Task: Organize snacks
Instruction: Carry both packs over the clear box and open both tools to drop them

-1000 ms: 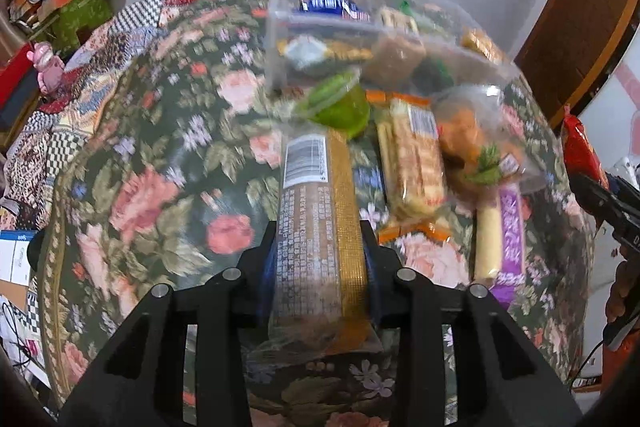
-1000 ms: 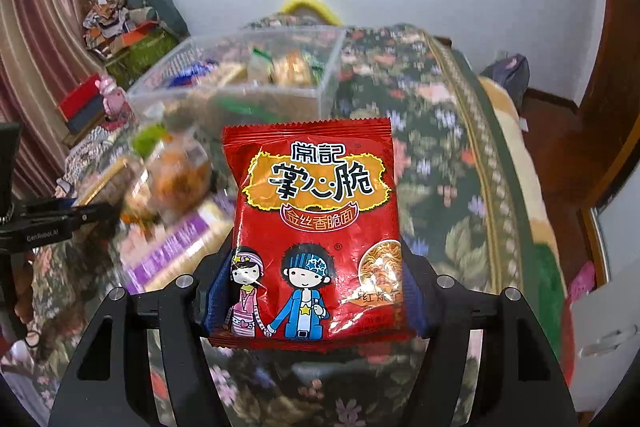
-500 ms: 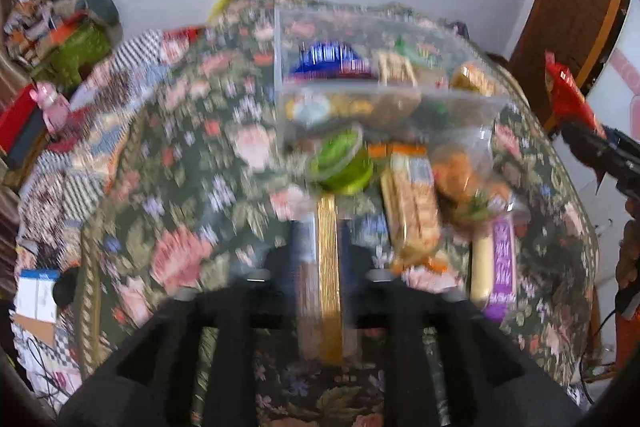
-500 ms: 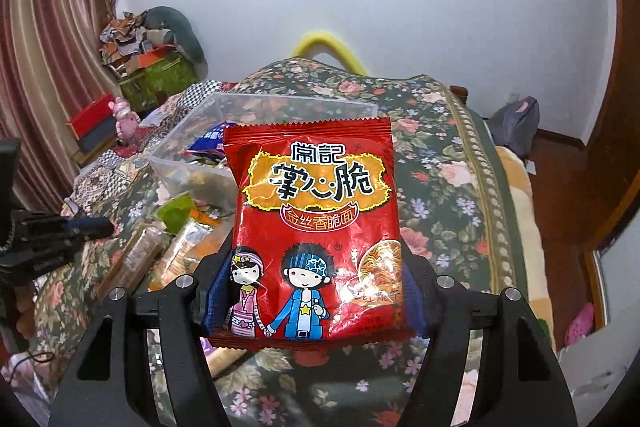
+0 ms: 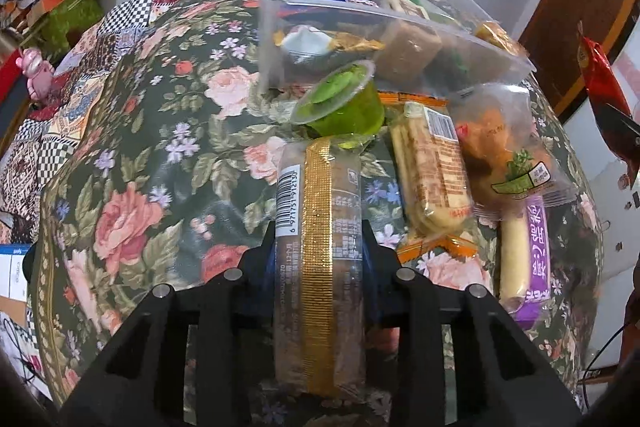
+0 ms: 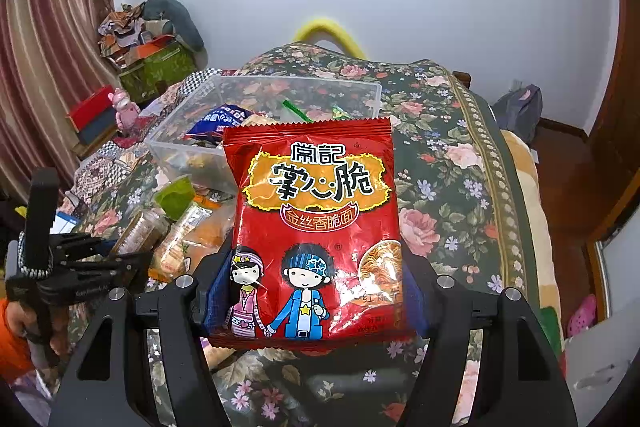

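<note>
Holding one snack in each gripper over the bed.

Our left gripper (image 5: 320, 259) has its fingers clamped on a long brown snack bar with a gold stripe (image 5: 320, 267), just short of the green jelly cup (image 5: 344, 107) by the clear bin (image 5: 360, 39). Our right gripper (image 6: 316, 291) has its fingers squeezed onto the lower sides of a red noodle snack bag (image 6: 316, 227), held upright above the floral bedspread (image 6: 452, 187), with the bin behind it.
</note>
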Available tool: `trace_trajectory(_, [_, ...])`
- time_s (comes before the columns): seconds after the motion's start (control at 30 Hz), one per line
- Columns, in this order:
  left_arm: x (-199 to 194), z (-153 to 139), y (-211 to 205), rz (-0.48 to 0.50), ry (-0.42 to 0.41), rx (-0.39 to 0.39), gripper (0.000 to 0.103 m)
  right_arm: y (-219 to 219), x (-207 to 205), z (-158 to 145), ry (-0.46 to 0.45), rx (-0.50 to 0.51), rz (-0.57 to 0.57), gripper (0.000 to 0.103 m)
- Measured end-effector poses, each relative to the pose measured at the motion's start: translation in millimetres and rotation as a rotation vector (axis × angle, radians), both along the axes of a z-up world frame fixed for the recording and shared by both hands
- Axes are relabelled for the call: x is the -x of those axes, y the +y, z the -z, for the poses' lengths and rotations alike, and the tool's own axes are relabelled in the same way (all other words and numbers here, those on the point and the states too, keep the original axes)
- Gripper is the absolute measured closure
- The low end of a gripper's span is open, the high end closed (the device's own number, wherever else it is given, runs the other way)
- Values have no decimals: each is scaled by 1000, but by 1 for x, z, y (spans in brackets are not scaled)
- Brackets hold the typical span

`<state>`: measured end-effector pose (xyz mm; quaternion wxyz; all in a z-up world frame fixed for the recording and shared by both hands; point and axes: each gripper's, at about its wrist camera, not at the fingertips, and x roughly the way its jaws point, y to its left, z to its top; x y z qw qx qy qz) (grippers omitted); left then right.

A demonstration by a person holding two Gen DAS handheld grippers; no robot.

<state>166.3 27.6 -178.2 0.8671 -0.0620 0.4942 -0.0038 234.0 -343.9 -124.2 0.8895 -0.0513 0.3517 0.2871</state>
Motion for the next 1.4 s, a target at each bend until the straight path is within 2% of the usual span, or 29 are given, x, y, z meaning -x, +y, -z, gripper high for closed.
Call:
trace_trajectory(0.13, [10,-16,11,-6,-14,8,67,0,-1,-6,-21,-2,2,38])
trace_trajectory(0.27, [8,-41,16,-14,-71,-22,67,3,-5,-9,-28,-7,7,38])
trace_trajectory(0.53, [-23,-101,17,-7,-209,-8,67,18,-20,-23,-63,-21,2,38])
trace_trajectory(0.67, [-44,-116,14,-10,-264,-25,67,32,-30,-29,-84,-21,3,38])
trace_trajectory(0.87, [-80,-120,9,13,-283,-31,67,49,-51,-30,-64,-42,-4,38])
trace_trajectory(1.03, [-112,-115,5,33,-275,-15,67,63,-68,-28,-72,-13,-3,38])
trace_trajectory(1.4, [-166,-94,3,42,-231,-20,67,93,-104,-6,-8,83,-8,37])
